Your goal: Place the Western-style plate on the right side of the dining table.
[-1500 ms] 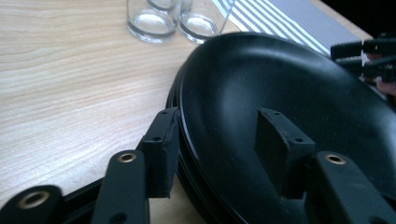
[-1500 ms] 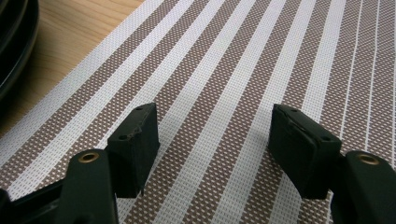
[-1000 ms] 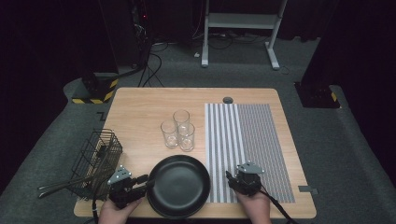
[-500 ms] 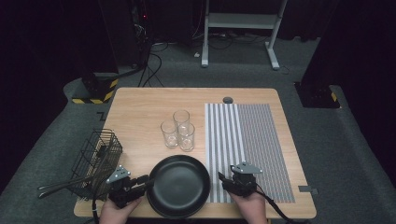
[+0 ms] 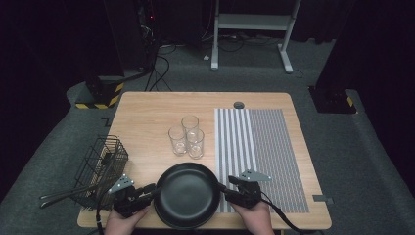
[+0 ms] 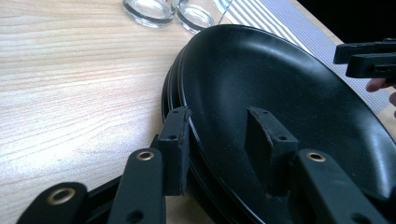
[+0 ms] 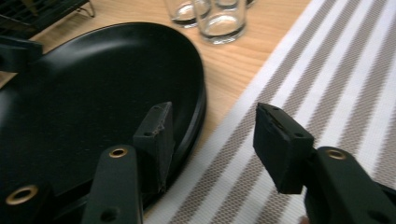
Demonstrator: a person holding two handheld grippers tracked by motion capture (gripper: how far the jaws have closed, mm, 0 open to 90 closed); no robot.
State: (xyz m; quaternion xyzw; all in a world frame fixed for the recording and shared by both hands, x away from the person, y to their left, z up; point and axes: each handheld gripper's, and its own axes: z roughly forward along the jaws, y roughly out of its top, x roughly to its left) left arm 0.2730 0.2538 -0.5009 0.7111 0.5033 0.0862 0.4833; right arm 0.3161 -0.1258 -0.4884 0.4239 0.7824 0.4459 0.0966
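Note:
A stack of black plates [image 5: 188,196] lies at the table's near edge. My left gripper [image 5: 154,189] is at its left rim. In the left gripper view [image 6: 217,116] one pad [image 6: 175,149] stands just outside the top plate [image 6: 289,88] and the other over its inside. The jaws have just been closing and are apart, with the rim between them. My right gripper [image 5: 223,187] is at the right rim. Its jaws [image 7: 215,112] have also just been closing around the rim [image 7: 198,93], one over the plate, one over the striped mat [image 7: 327,70], without pressing.
Three clear glasses [image 5: 187,135] stand close together behind the plates. A black wire basket [image 5: 100,169] with utensils sits at the table's left edge. The striped mat [image 5: 262,152] covers the right half. A small dark disc [image 5: 239,105] lies near the far edge.
My right gripper has moved left onto the plate stack's right rim and its jaws have narrowed. The left gripper has stayed at the left rim.

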